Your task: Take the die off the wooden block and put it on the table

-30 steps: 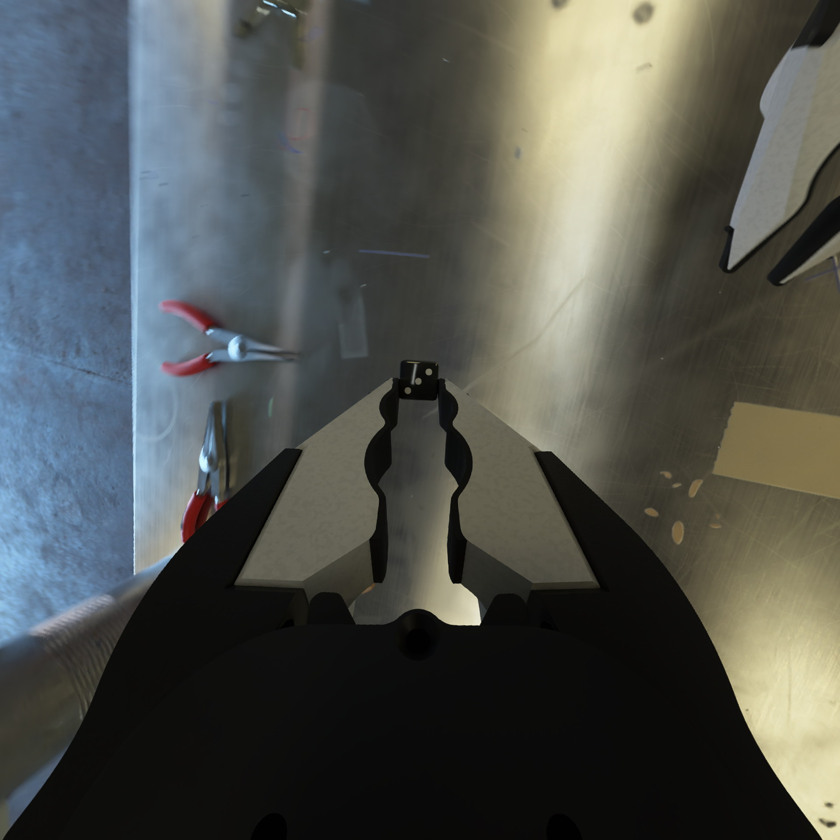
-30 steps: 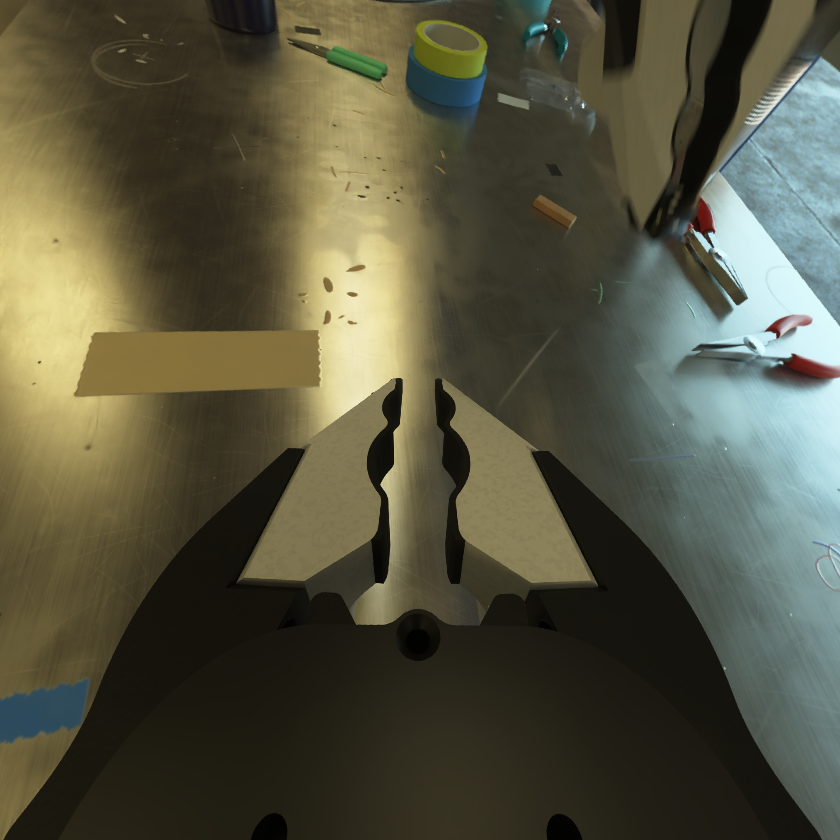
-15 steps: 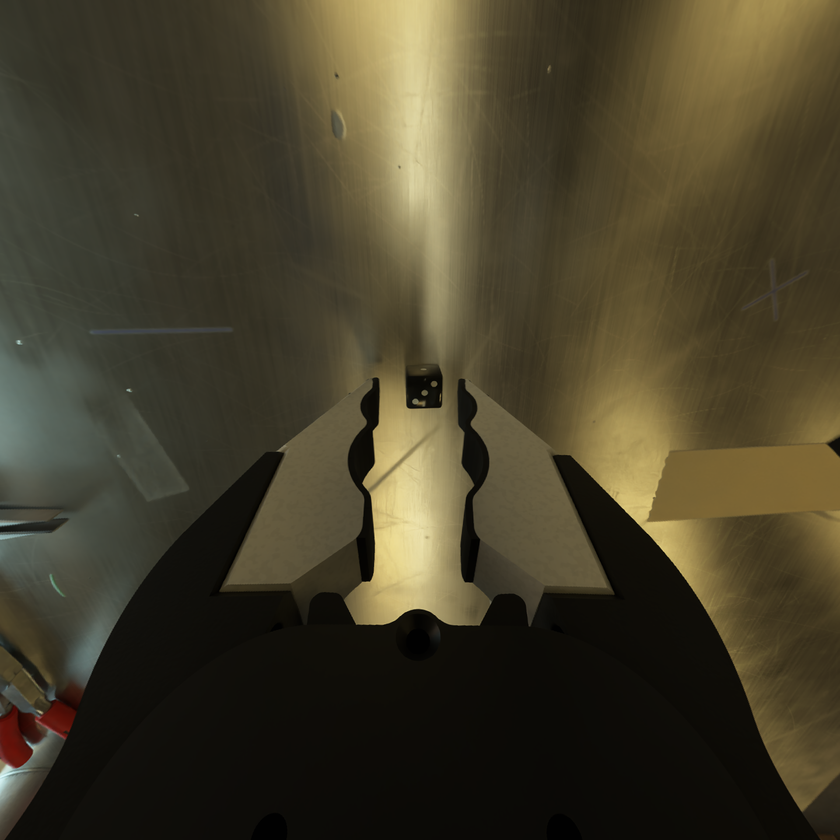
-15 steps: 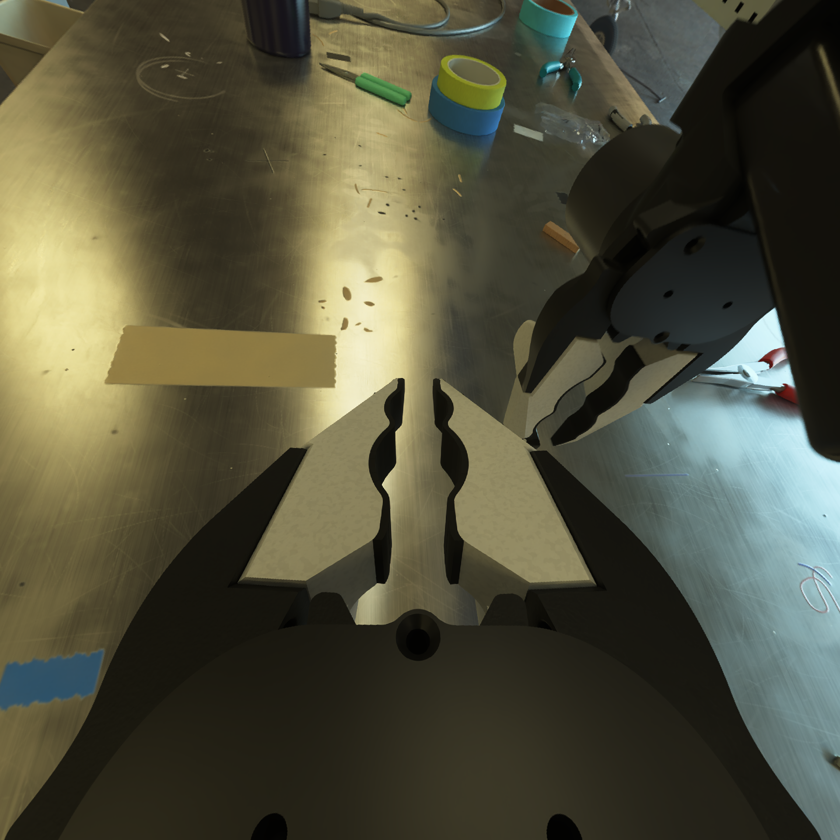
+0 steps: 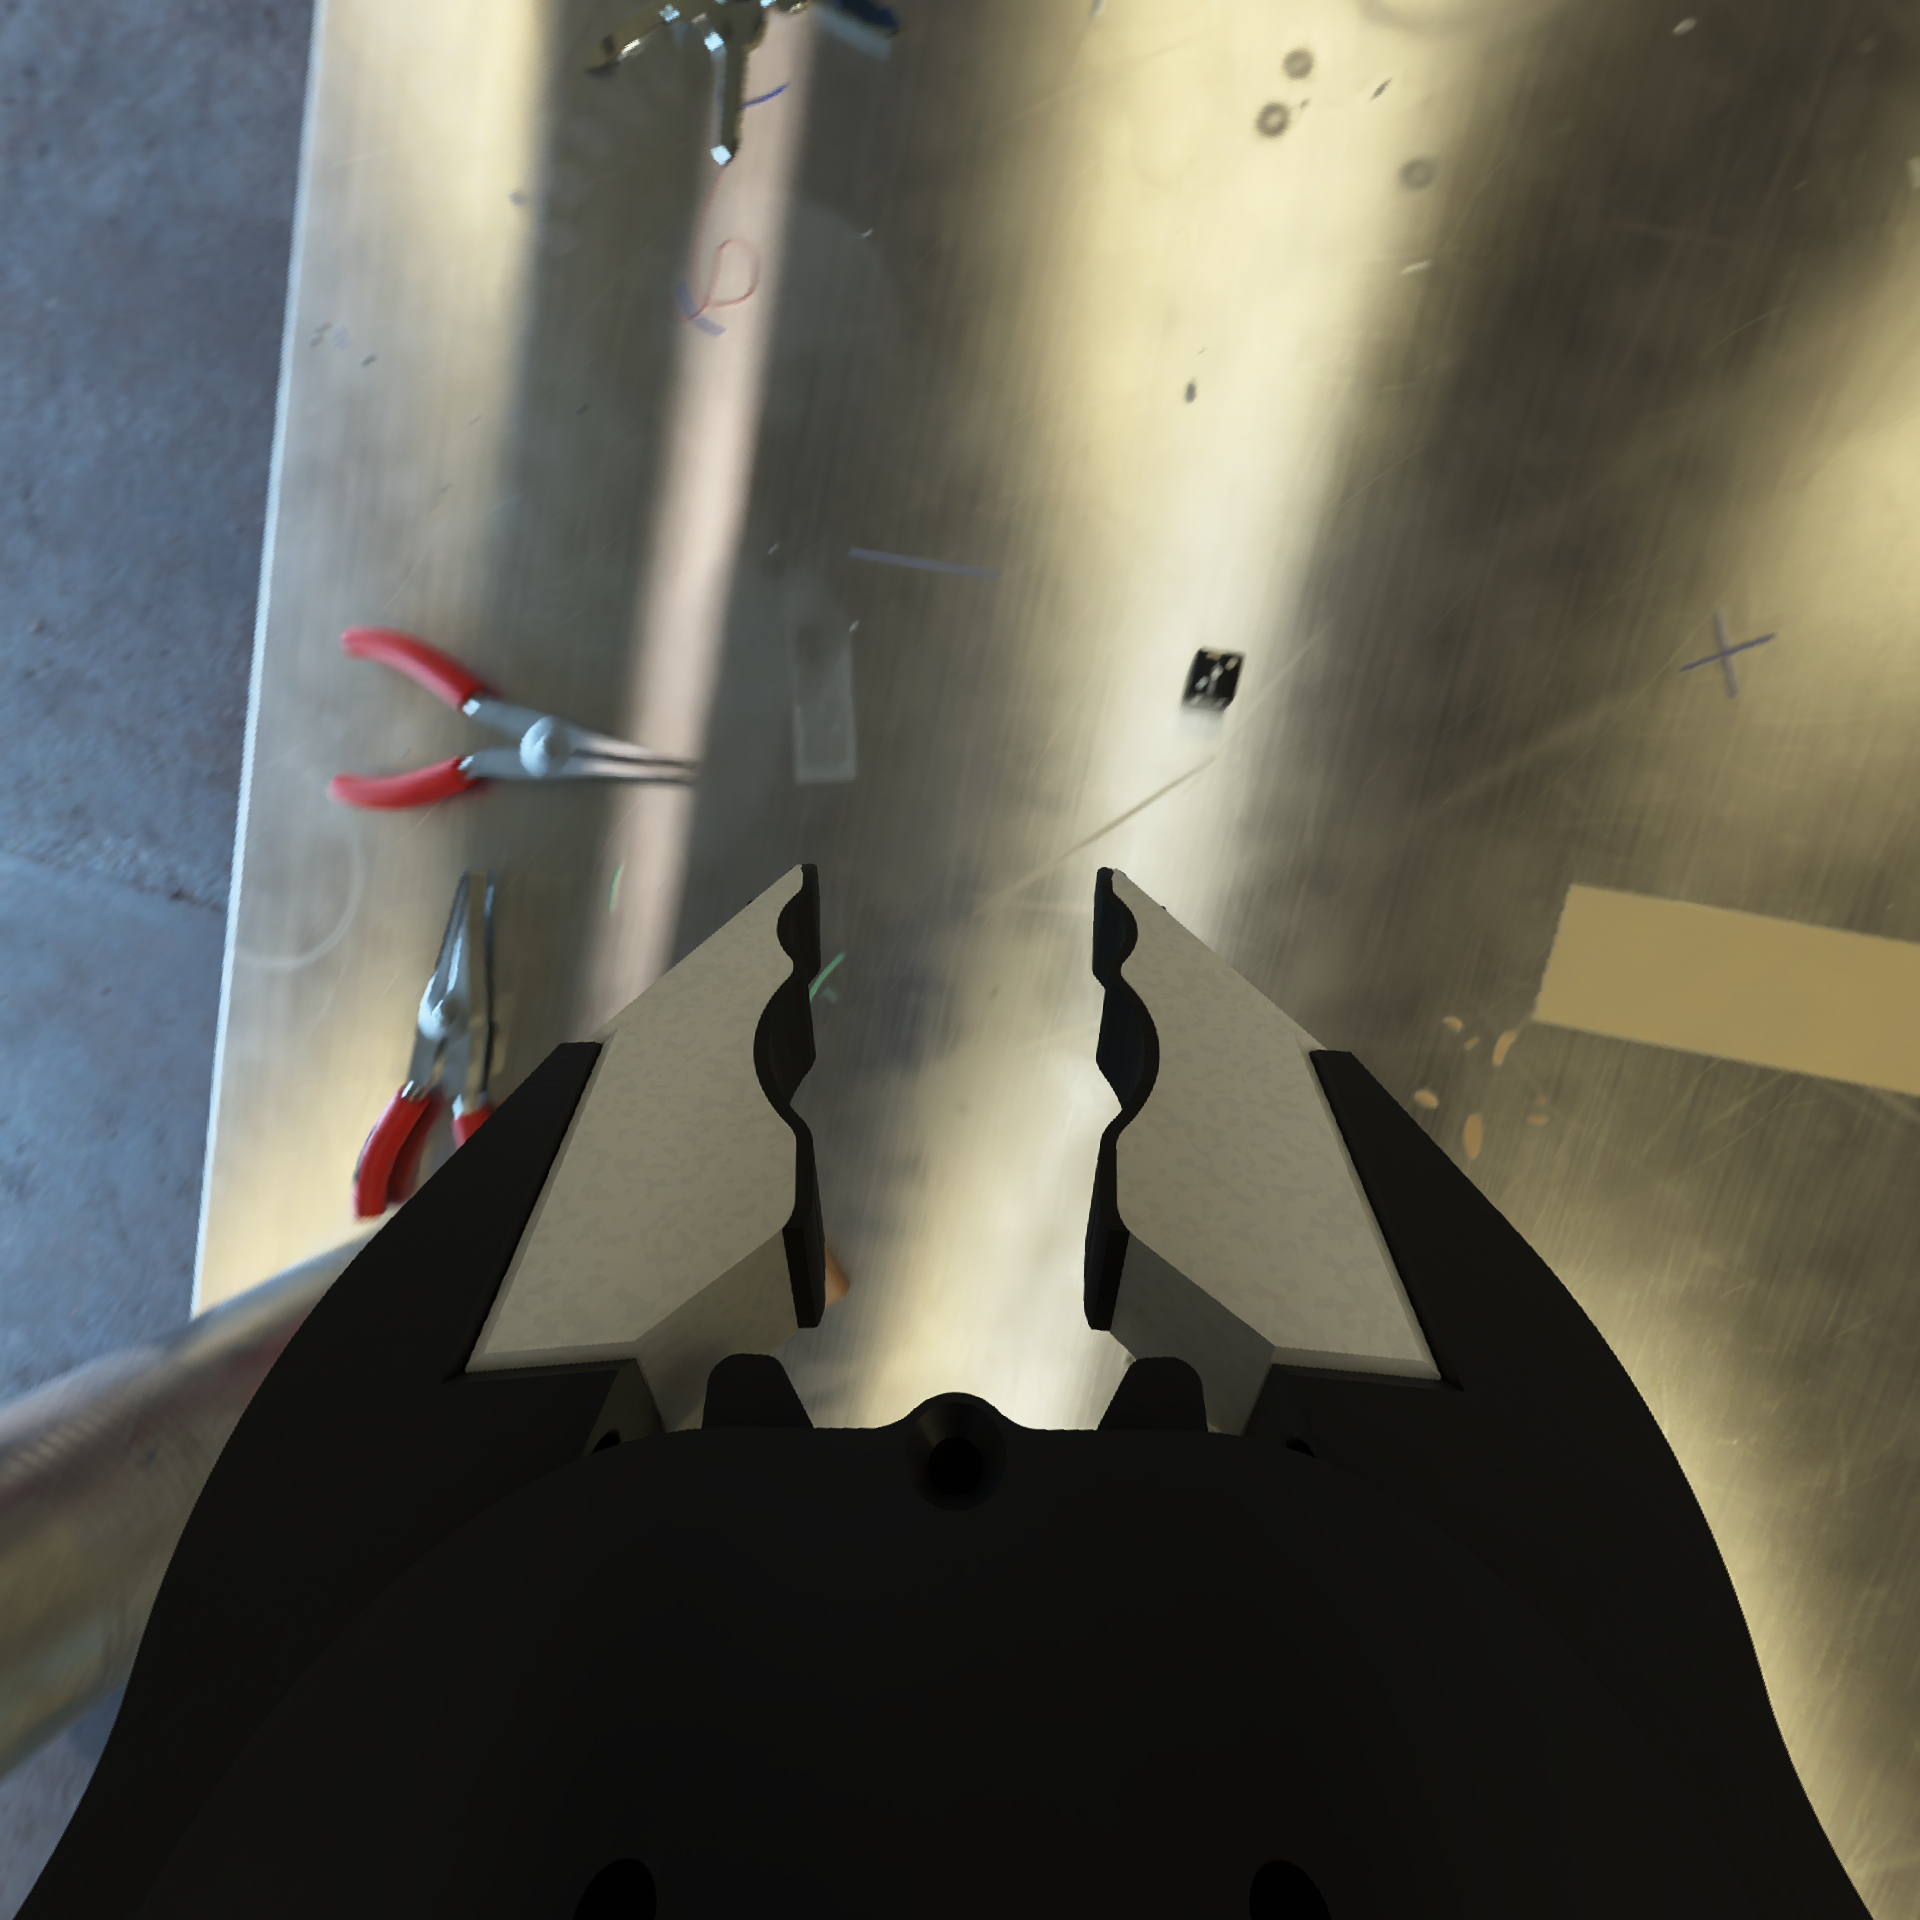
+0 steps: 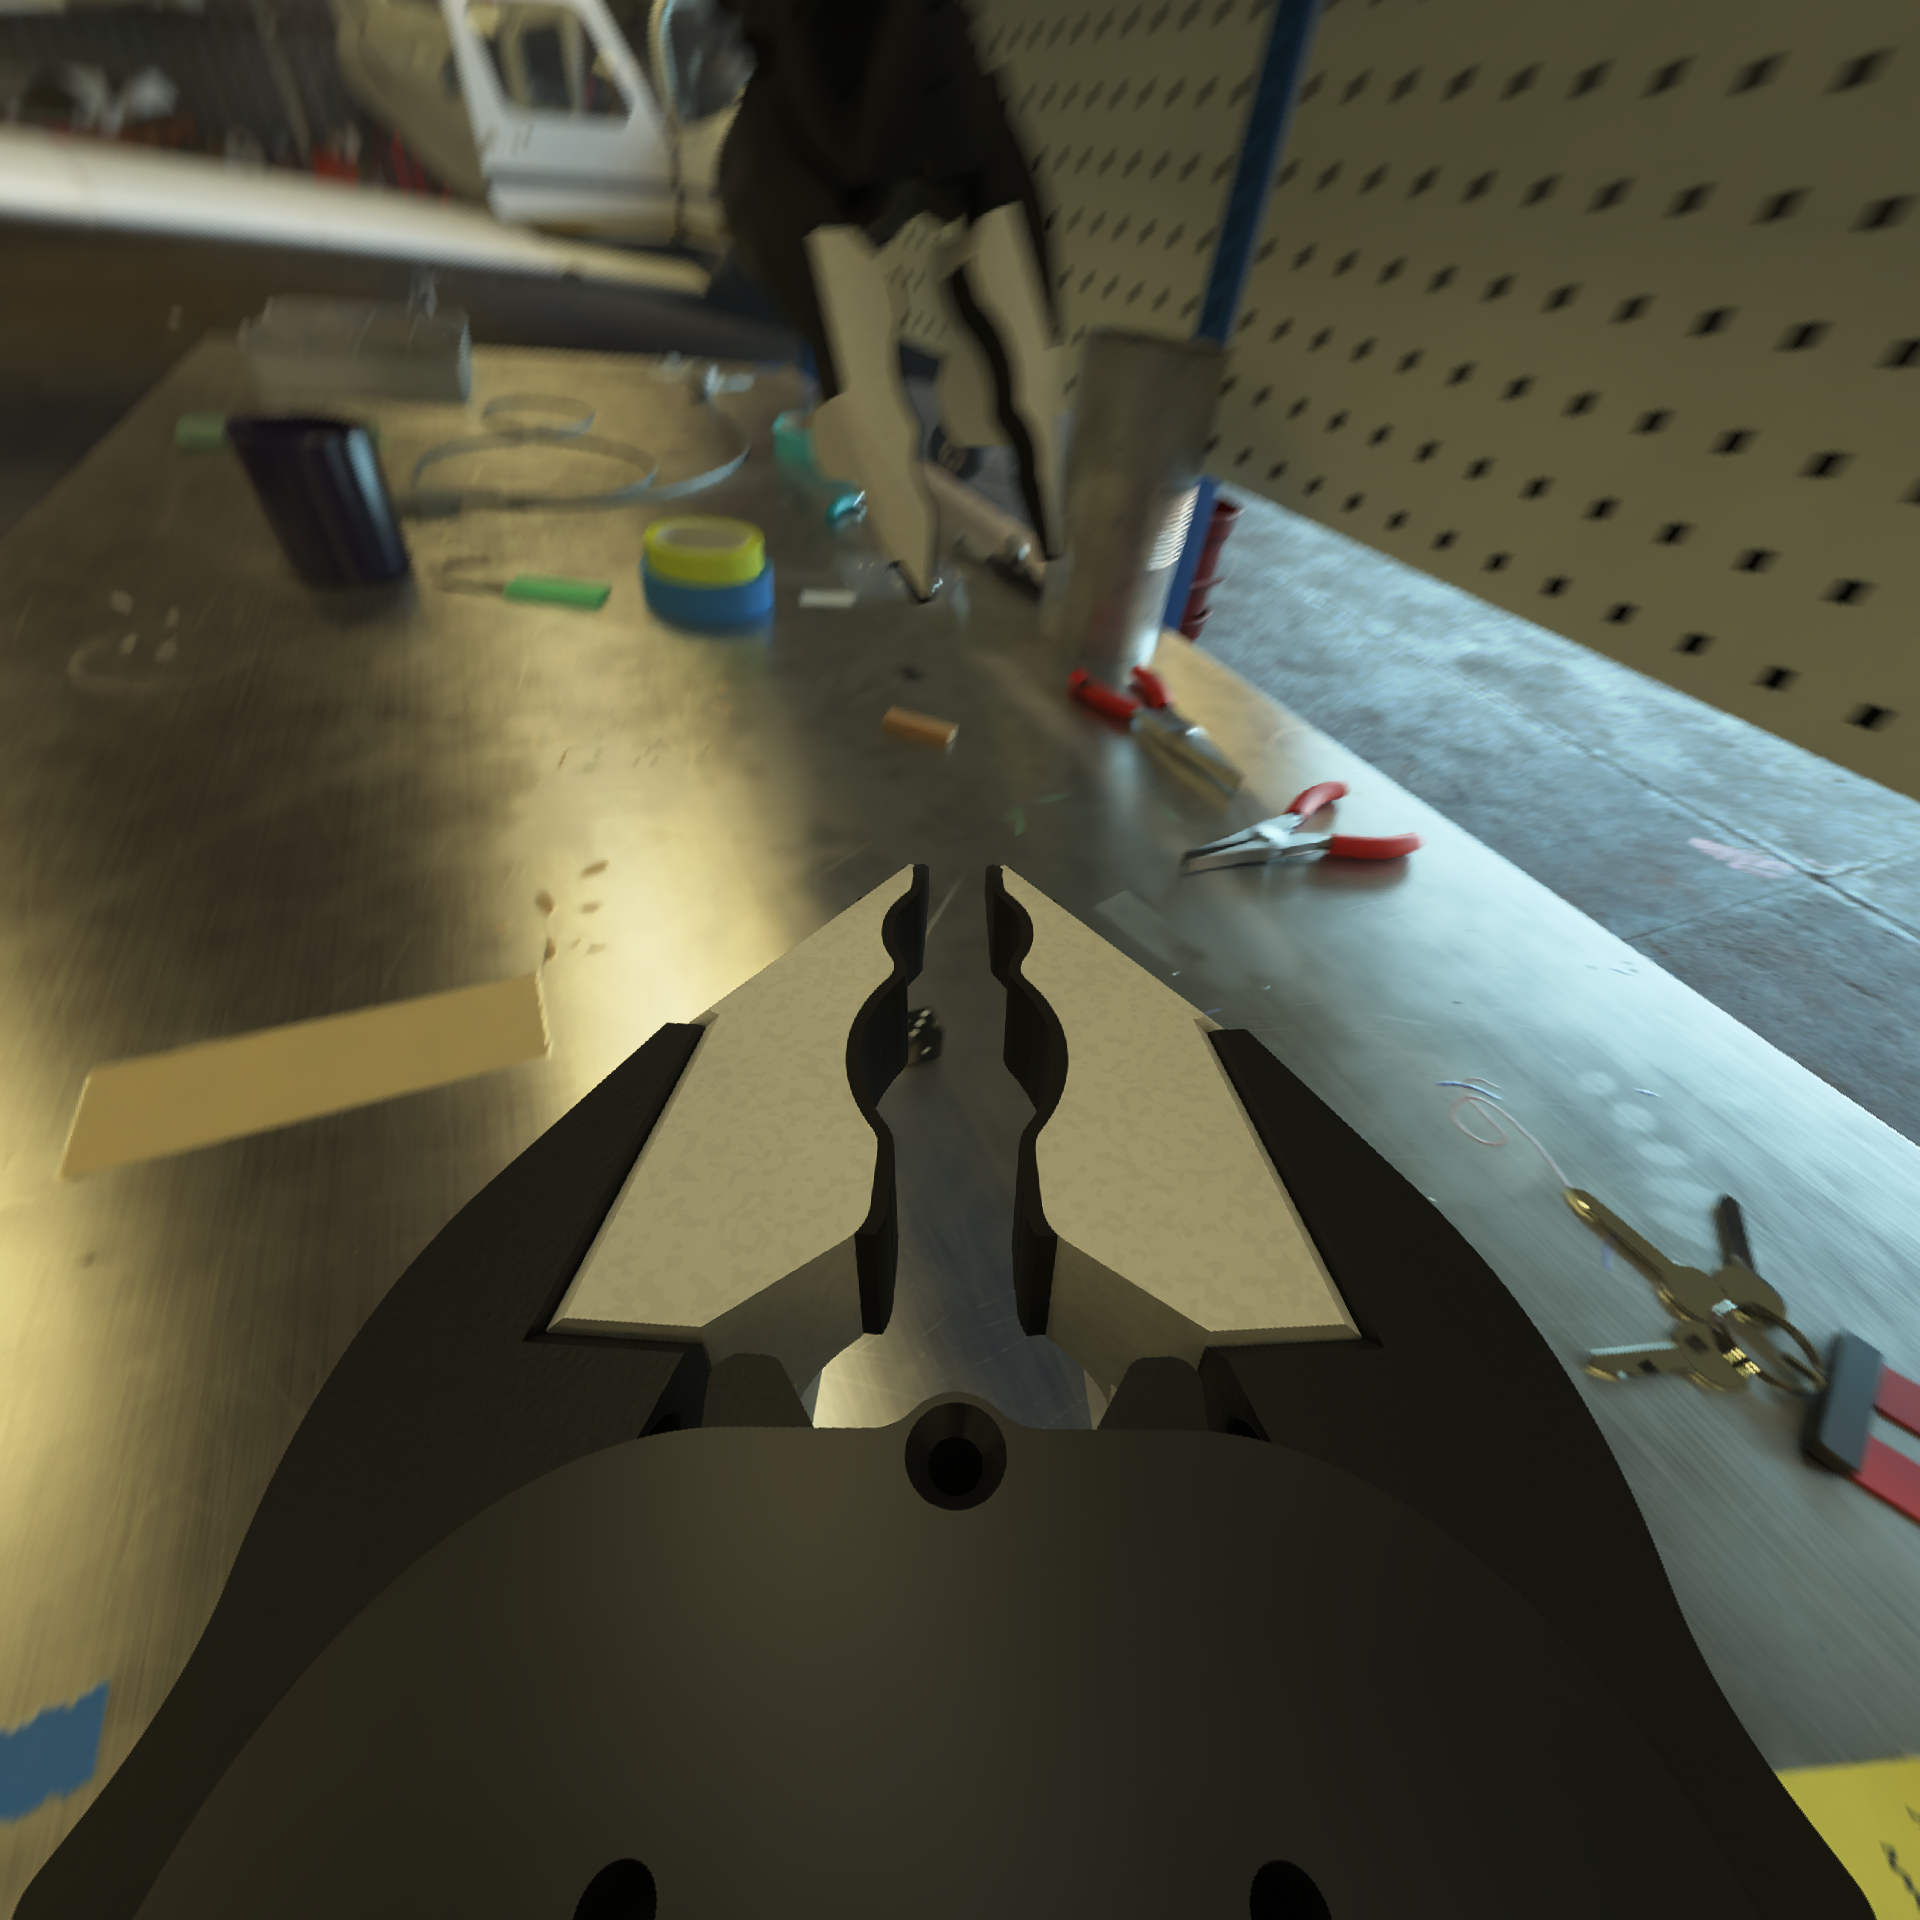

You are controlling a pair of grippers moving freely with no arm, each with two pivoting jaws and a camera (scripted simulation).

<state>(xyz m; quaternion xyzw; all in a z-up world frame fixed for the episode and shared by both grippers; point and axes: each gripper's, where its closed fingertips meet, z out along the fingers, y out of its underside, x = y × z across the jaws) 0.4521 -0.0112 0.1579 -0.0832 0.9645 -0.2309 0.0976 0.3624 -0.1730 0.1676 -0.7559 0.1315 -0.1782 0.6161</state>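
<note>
With the die (image 5: 1214, 680) lying free on the surface (image 5: 1455, 416) at centre right, the wide-open left hand-held gripper (image 5: 956, 883) should retreat clear, the narrow, empty right hand-held gripper (image 6: 956, 878) idle.

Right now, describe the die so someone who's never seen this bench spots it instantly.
Start at the long tan tape strip on the metal table. Go toward the red-handled pliers by the table's edge; partway there, alone on bare metal, sits the die. It is a small black cube with white pips, the only dark, square-cornered thing in that stretch.
</note>
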